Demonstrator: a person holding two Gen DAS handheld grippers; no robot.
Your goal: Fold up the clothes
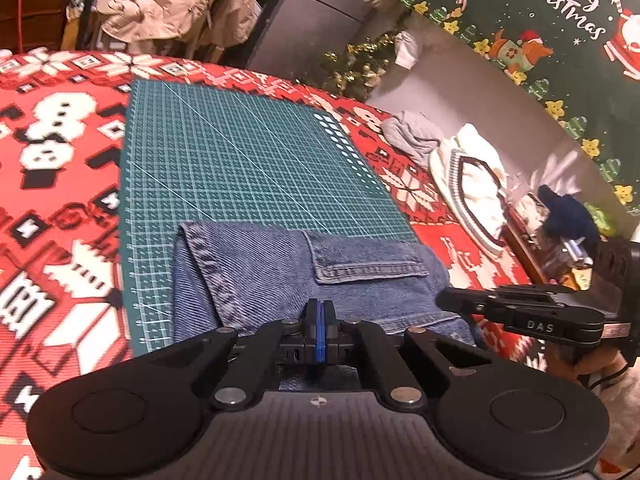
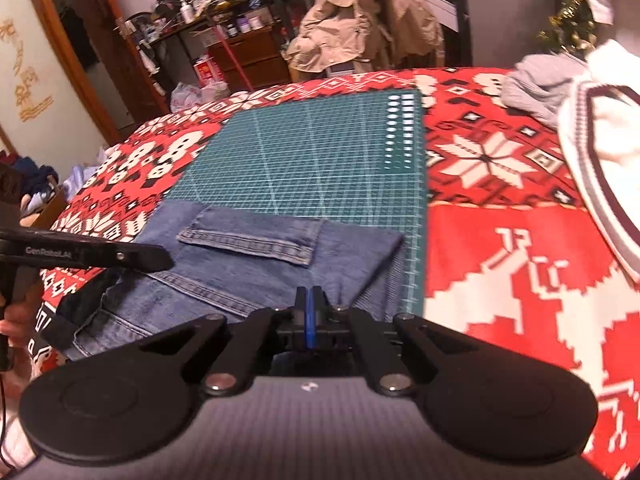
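Observation:
Folded blue jeans [image 1: 260,272] [image 2: 240,276] lie on the near end of a green cutting mat [image 1: 240,160] [image 2: 320,160], a hemmed leg end folded across the top. My left gripper [image 1: 319,306] hovers low over the jeans' near edge; its blue pads are pressed together and no cloth shows between them. My right gripper [image 2: 308,294] is likewise shut over the jeans' near right part. Each gripper shows side-on in the other's view: the right gripper [image 1: 444,300] at the jeans' right edge, the left gripper [image 2: 164,258] at their left.
A red and white patterned cloth [image 1: 60,160] [image 2: 500,260] covers the table. A white sweater [image 1: 476,184] [image 2: 600,152] and a grey garment [image 1: 412,132] [image 2: 536,84] lie at the right. A beige jacket [image 2: 360,12] hangs on a chair beyond the table.

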